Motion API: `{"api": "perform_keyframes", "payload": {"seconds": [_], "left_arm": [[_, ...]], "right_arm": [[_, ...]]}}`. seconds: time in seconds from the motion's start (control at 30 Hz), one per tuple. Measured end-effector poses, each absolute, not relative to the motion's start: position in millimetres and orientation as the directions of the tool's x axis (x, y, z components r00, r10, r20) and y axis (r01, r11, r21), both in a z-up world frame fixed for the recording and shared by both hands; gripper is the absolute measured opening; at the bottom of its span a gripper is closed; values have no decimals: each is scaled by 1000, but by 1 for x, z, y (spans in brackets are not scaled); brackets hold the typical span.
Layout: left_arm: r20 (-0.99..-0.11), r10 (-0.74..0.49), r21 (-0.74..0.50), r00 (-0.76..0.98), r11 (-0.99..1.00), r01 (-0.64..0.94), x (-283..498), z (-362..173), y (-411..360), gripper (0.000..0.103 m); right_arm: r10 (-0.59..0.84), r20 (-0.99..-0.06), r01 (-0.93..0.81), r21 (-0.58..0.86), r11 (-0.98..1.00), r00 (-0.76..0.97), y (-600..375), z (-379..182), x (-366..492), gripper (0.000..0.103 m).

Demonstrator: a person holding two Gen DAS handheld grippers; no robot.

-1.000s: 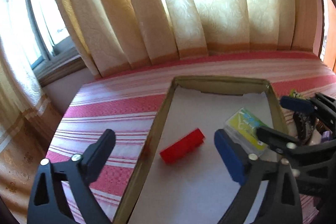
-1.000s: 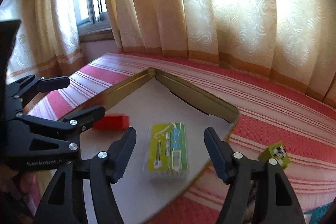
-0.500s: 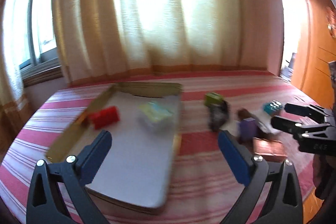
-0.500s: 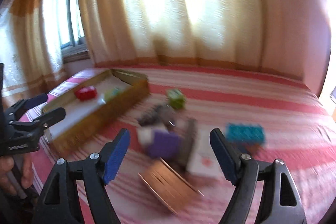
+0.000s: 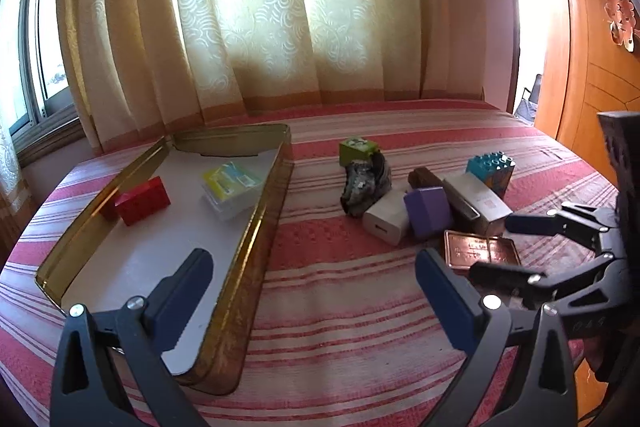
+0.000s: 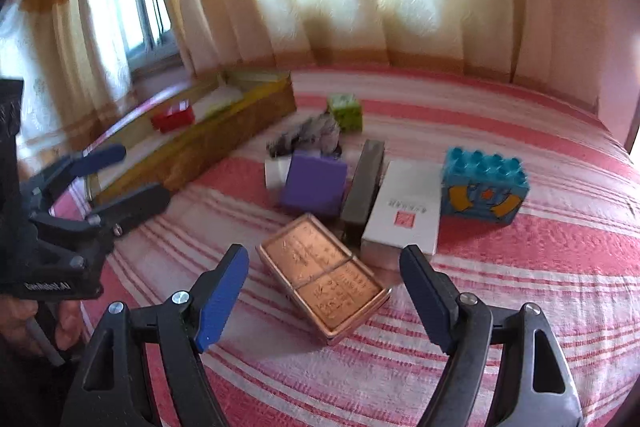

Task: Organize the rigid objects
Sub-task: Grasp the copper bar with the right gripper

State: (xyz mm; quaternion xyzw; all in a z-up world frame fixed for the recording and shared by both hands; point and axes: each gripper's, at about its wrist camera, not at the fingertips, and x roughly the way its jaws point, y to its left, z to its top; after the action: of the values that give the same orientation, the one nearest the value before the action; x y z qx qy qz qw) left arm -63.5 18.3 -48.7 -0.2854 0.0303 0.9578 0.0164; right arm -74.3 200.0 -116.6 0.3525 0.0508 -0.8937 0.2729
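Observation:
A gold tin tray lies on the left of the striped bed and holds a red brick and a clear box with a yellow-green label. To its right is a loose pile: green cube, white charger, purple block, white box, teal brick and a flat copper tin. My left gripper hangs open over bare bedspread beside the tray. My right gripper is open, with the copper tin lying just past its fingertips, untouched.
A dark bar and a dark crumpled object lie within the pile. Curtains and a window close off the far side, and a wooden door stands at the right. A hand holds the left gripper's handle.
Both grippers have swung away from above the tray, rightward to the loose pile. The right jaws stand wider than before. The red brick and the clear box stay in the tray.

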Motion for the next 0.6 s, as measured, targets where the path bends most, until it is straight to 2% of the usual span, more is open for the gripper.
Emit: {"api": "perform_keyframes", "payload": {"seconds": [0.3, 0.4, 0.47, 0.6], "left_arm": [[-558, 29, 55, -829, -996, -72, -66, -51, 23, 103], [-564, 36, 48, -825, -996, -76, -68, -51, 23, 103], [-567, 42, 37, -823, -996, -76, -69, -52, 22, 103], [-567, 50, 32, -822, -996, -83, -69, -51, 22, 103]], "right_arm": [[-437, -732, 557, 94, -825, -523, 185, -127, -92, 77], [-421, -731, 560, 65, -826, -536, 181, -128, -91, 64], [-416, -725, 562, 50, -826, -548, 182, -128, -88, 52], [-428, -702, 560, 50, -827, -569, 186, -125, -84, 50]]}}
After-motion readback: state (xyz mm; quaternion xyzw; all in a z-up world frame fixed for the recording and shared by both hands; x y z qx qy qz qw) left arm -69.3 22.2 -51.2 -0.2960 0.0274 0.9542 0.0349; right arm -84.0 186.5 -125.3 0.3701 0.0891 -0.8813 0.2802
